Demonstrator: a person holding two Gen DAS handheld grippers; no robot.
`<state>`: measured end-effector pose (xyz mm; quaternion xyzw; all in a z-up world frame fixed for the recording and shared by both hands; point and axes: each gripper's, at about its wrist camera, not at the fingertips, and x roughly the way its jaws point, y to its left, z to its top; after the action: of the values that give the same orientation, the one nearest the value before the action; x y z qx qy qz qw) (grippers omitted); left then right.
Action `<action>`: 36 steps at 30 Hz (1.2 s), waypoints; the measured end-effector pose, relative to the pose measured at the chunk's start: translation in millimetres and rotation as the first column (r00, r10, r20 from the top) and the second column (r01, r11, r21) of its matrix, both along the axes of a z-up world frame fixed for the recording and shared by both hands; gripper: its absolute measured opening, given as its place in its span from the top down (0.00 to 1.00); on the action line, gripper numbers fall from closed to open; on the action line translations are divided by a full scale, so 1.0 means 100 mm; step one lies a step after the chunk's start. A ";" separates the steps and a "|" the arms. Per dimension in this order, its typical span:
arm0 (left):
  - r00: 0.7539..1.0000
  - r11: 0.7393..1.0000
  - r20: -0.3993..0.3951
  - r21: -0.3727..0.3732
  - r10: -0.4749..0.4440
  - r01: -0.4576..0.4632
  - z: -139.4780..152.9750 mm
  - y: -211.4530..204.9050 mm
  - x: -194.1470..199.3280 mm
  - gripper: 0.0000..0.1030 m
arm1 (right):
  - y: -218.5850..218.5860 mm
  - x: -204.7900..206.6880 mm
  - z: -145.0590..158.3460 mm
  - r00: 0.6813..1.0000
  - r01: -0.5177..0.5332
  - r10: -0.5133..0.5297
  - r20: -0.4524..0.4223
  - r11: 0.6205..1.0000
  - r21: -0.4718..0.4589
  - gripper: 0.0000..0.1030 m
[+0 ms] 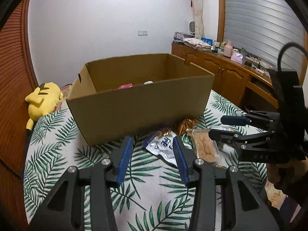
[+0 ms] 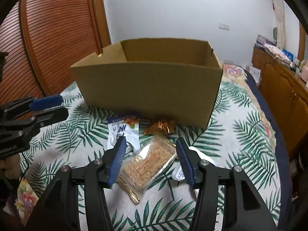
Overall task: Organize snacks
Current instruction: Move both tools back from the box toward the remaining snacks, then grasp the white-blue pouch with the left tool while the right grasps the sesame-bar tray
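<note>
Closest in, the right hand-held gripper (image 2: 151, 160) hangs over the clear packet of crumbly bars (image 2: 152, 162), jaws spread wide on either side of it and nothing gripped. That packet lies flat on the leaf-print bed cover (image 2: 240, 134), well in front of the cardboard box (image 2: 148, 90). It looks light but brittle inside with slick crinkly film, so I'd pinch across the short width near the middle and go gentle. The left hand-held gripper (image 1: 153, 154) is also apart and empty, lined up on the white-and-blue pouch (image 1: 163, 146), just left of the bars packet. It's soft and floppy, so grab a sealed edge. There's blue Chinese print on it and red print on the bars, neither readable. A shiny copper foil snack (image 2: 159, 126) sits right against the box's front wall. Inside the box something pink (image 1: 125, 86) peeks up.
</note>
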<state>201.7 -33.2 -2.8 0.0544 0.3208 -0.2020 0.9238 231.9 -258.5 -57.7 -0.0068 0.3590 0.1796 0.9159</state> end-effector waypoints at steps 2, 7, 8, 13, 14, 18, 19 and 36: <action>1.000 1.000 -0.003 0.009 0.000 0.000 -0.03 -0.01 0.00 0.58 | -0.01 0.02 -0.05 1.000 0.008 -0.008 -0.018 1.000 0.008 0.41; 1.000 1.000 -0.018 0.020 -0.004 0.004 -0.13 -0.04 -0.02 0.58 | 0.00 0.09 -0.18 0.997 0.031 -0.030 -0.069 0.999 0.016 0.36; 1.000 1.000 -0.018 0.022 -0.004 0.005 -0.13 -0.05 -0.02 0.58 | 0.00 0.10 -0.20 0.997 0.033 -0.032 -0.074 0.999 0.015 0.35; 1.000 1.000 -0.027 0.027 -0.008 0.009 -0.15 -0.08 0.00 0.58 | 0.00 0.14 -0.31 0.993 0.044 -0.041 -0.115 0.999 0.028 0.35; 1.000 0.999 -0.029 0.031 -0.007 0.008 -0.16 -0.09 0.00 0.58 | 0.00 0.14 -0.32 0.992 0.045 -0.041 -0.121 0.998 0.032 0.35; 0.999 0.999 -0.042 0.031 -0.007 0.008 -0.18 -0.11 0.03 0.58 | -0.01 0.17 -0.35 0.990 0.051 -0.045 -0.135 0.998 0.040 0.33; 0.999 1.000 -0.044 0.030 -0.006 0.008 -0.18 -0.12 0.03 0.58 | -0.02 0.17 -0.35 0.989 0.052 -0.046 -0.138 0.998 0.043 0.33; 0.991 0.997 -0.108 -0.019 0.074 -0.076 -0.28 -0.19 0.24 0.56 | 0.09 0.29 -0.45 0.982 0.038 -0.030 -0.187 0.999 0.036 0.31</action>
<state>225.9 -52.6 -30.7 0.0206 0.3693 -0.1735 0.9127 260.7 -249.4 -103.0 0.0342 0.4397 0.1708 0.8811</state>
